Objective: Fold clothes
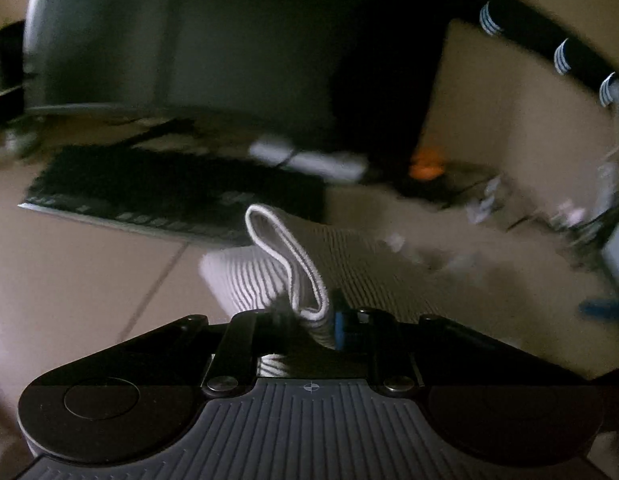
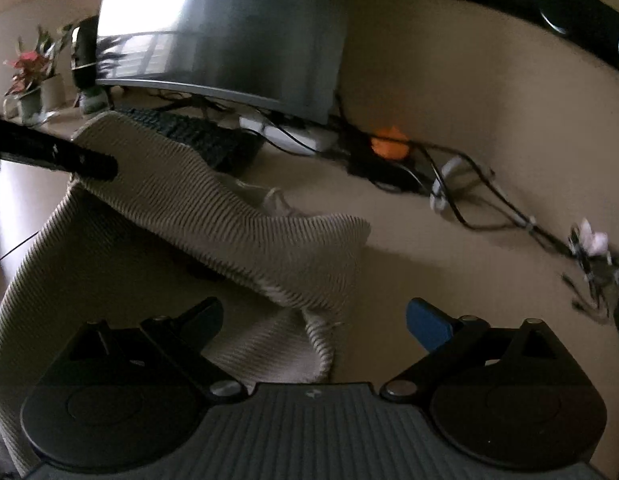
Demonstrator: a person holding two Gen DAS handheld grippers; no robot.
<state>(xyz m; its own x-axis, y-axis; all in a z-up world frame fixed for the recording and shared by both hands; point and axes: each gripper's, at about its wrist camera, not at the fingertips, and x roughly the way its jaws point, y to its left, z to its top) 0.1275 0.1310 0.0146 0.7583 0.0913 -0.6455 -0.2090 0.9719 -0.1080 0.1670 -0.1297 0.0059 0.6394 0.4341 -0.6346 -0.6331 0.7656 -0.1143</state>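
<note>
jaws: left gripper point(image 1: 309, 316) pinches striped garment point(image 1: 269, 276) (hem looped), right gripper point(image 2: 313, 320) gapes.

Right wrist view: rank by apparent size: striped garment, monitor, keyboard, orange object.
1. striped garment, though it is nearest the camera, so inflated
2. monitor
3. keyboard, partly hidden behind the garment
4. orange object

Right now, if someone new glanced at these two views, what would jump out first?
The striped ribbed garment draped across the desk middle, with its white hem loop pinched in the left claw low in that view. Behind it stands a big dark monitor above a black keyboard. The right claw gapes open over the cloth's near edge.
</note>
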